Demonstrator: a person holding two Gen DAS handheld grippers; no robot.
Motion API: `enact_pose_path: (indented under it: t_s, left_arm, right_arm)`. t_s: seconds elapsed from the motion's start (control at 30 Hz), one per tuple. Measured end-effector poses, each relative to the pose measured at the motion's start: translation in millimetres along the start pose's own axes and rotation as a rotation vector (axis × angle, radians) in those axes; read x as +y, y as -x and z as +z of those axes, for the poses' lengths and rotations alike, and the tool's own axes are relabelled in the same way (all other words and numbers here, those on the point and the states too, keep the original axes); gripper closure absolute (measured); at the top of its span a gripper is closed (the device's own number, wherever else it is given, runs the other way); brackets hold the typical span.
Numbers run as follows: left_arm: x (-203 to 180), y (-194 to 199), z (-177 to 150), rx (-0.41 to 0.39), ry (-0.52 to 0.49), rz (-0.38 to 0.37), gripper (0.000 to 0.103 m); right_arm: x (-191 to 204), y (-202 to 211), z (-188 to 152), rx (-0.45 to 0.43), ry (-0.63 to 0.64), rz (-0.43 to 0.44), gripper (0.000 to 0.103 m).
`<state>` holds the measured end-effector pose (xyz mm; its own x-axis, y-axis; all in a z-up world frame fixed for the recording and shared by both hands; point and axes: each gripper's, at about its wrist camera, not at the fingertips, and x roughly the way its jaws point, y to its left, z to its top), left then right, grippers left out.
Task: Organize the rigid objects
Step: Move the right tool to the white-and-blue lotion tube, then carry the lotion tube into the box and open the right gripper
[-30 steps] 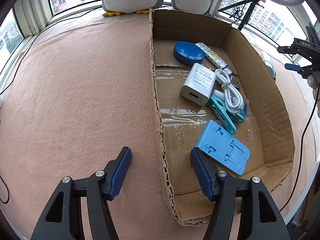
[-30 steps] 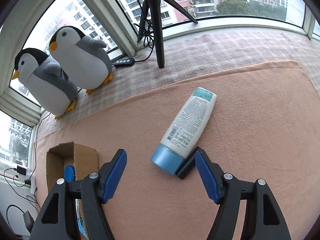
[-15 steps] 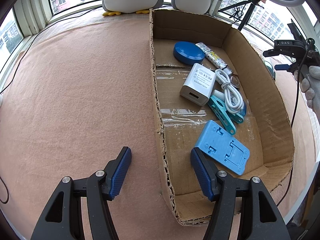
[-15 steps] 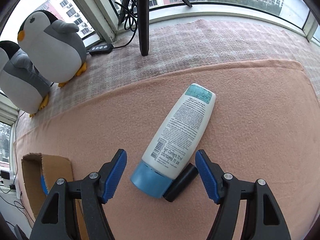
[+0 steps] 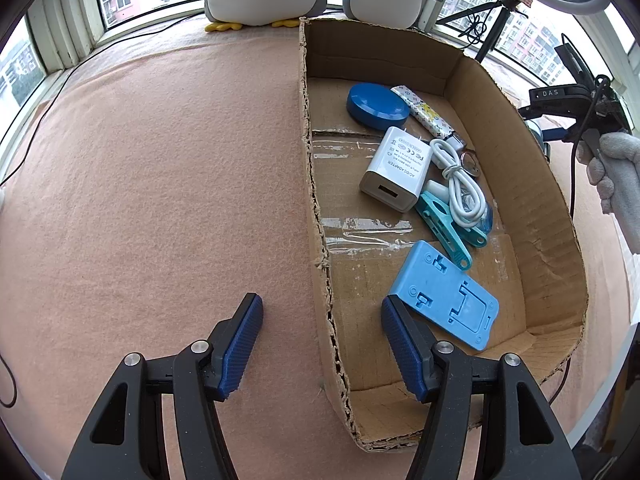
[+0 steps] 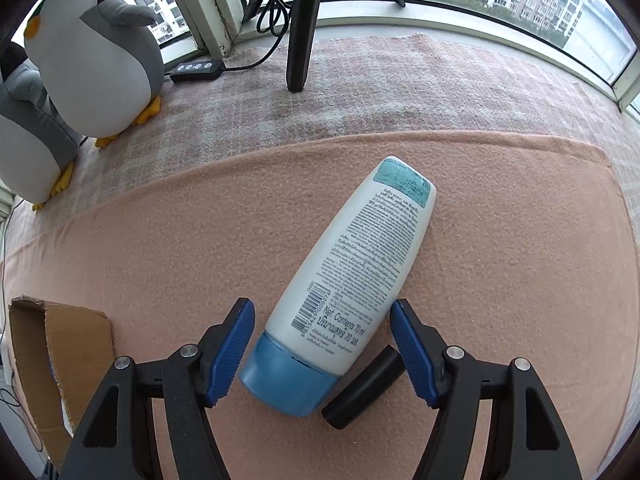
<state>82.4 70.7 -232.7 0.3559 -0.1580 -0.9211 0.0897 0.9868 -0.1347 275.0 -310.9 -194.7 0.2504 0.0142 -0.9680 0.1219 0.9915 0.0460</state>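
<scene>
Closing in, the right gripper (image 6: 322, 344), jaws spread, is now straddling the lotion bottle (image 6: 352, 284) near its cap. It should be squeezing the body squarely, avoiding the black cylinder (image 6: 362, 386). Left gripper (image 5: 322, 344) is idling agape over the box (image 5: 516, 168) wall.

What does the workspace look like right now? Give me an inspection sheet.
Surface: pink felt cloth.
Job's things: lotion bottle lying flat beside a black cylinder; cardboard box holds charger, blue lid, blue stand, clips, coiled white cable.
Clutter: two plush penguins.
Grippers: left tongs open, straddling box wall; right tongs open around bottle's cap end.
Cables: black cord by tripod.
Surroundings: windows, apartment blocks.
</scene>
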Motion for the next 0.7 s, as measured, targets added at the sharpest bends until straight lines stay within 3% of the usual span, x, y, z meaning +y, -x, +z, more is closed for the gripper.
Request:
enact_pose_path:
  t_s: [0.07,0.17,0.37,0.43,0.6,0.7]
  left_arm:
    - [0.3,0.0,-0.1,0.000,0.000,0.000,0.037]
    - [0.2,0.0,0.3,0.001,0.000,0.000,0.037]
    - [-0.5,-0.2,-0.1,0.000,0.000,-0.001,0.037]
    - [-0.5,-0.3,-0.3,0.000,0.000,-0.001,0.037]
    - [-0.7,-0.4,-0.1,0.000,0.000,-0.001,0.037]
    - [-0.5,-0.3,-0.2,0.000,0.000,-0.002,0.037]
  right_arm:
    - [2.3,0.1,-0.7,-0.007,0.018,-0.005,0.050]
    - [11.4,1.5,-5.2,-0.015,0.074,-0.010,0.056]
    - [20.4,4.0,-10.2,-0.035,0.148,-0.017,0.057]
    - [19.1,4.5,-8.9,-0.046,0.137,-0.009,0.053]
    - [22.0,5.9,-10.0,-0.103,0.120,-0.023,0.052]
    - [21.9,8.4,-19.6,-0.165,0.123,-0.017,0.056]
